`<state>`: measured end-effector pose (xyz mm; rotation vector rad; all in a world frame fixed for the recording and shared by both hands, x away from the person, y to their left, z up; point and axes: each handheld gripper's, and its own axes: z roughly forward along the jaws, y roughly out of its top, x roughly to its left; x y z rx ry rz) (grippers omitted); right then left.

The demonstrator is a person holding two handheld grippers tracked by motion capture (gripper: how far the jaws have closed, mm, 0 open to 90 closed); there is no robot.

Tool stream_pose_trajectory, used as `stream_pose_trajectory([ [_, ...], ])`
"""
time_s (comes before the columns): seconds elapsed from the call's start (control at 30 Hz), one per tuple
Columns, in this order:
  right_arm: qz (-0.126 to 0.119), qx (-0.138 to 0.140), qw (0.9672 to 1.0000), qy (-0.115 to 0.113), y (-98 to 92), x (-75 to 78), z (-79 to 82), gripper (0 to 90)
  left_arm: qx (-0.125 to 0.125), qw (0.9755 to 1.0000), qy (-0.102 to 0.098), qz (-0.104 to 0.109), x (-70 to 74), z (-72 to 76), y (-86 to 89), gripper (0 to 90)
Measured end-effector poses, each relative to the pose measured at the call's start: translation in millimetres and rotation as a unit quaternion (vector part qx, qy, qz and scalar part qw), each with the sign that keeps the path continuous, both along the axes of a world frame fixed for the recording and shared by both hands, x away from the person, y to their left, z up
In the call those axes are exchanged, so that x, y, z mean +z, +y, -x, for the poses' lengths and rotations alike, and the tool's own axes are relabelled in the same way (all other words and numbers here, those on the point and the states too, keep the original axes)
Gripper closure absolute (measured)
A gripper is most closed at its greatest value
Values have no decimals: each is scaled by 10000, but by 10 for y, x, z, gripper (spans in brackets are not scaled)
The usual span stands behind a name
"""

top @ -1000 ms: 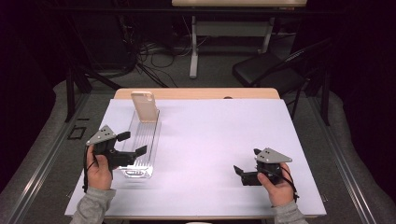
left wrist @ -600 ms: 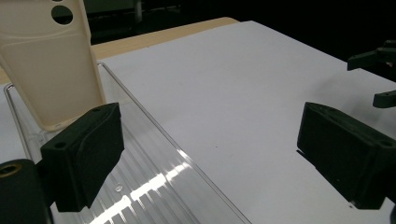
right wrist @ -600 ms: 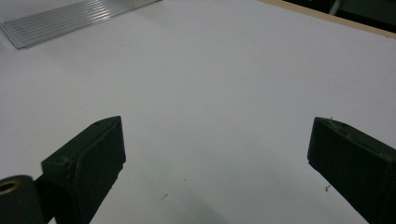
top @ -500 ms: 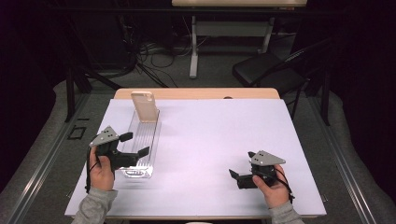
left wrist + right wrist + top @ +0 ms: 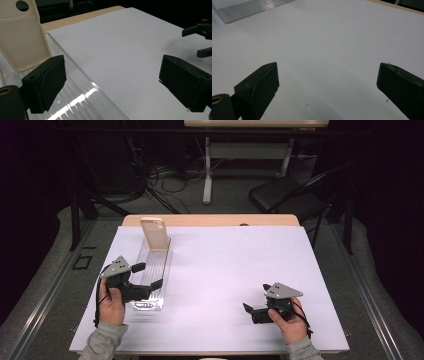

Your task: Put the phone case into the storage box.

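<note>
Phone case (image 5: 155, 234) — cream, standing upright at the far end of the clear ribbed tray (image 5: 161, 265) on the left side of the white-covered bench (image 5: 240, 270). Left claw (image 5: 150, 276) hovers over the tray's near half with its jaws spread wide, one above the tray, the other past its rim and holding nothing. Right claw (image 5: 248, 311) — also gaping and empty — sits low over bare bench, well apart from the tray.

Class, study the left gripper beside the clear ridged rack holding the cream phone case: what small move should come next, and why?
Probably ease the left gripper forward toward the cream phone case: its jaws are open and empty, straddling the clear ridged plastic rack's edge, short of the case.
</note>
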<state>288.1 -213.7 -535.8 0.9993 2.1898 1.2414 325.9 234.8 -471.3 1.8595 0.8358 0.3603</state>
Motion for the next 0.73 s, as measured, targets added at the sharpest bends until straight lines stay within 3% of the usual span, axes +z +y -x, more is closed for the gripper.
stream_pose_trajectory([
  [0.73,8,34,10000,77,21,-35,11,36,-47,10000,20,-4,-5,-22,-29,80],
])
